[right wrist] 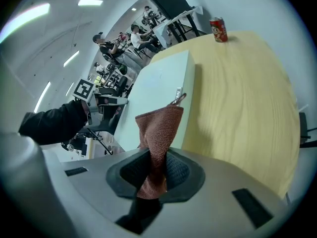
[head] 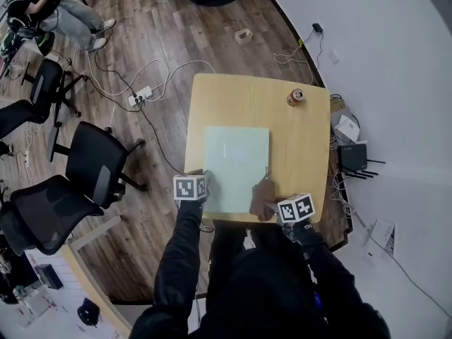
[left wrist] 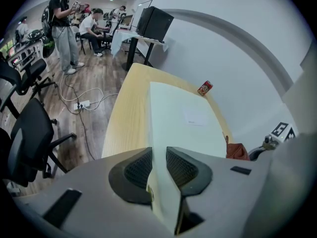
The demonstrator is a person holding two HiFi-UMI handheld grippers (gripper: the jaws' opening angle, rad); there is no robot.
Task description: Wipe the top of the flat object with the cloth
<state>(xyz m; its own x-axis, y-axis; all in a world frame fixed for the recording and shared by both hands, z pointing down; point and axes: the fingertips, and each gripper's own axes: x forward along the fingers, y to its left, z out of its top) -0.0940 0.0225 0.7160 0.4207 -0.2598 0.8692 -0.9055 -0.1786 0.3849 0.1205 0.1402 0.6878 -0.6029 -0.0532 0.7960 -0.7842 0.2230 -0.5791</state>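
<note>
A pale green flat board [head: 236, 167] lies on the square wooden table [head: 296, 154]. My left gripper [head: 198, 188] is shut on the board's near left edge; in the left gripper view the board [left wrist: 183, 123] runs away from between the jaws. My right gripper [head: 279, 210] is shut on a rust-brown cloth [head: 263, 196], which rests at the board's near right corner. In the right gripper view the cloth [right wrist: 158, 133] stands up out of the jaws, just over the board's edge [right wrist: 163, 88].
A red can [head: 296, 97] stands at the table's far right corner. Black office chairs [head: 70, 182] and floor cables [head: 141, 90] are to the left. A router and boxes [head: 351, 154] lie on the floor to the right. People [left wrist: 79, 24] are at desks farther off.
</note>
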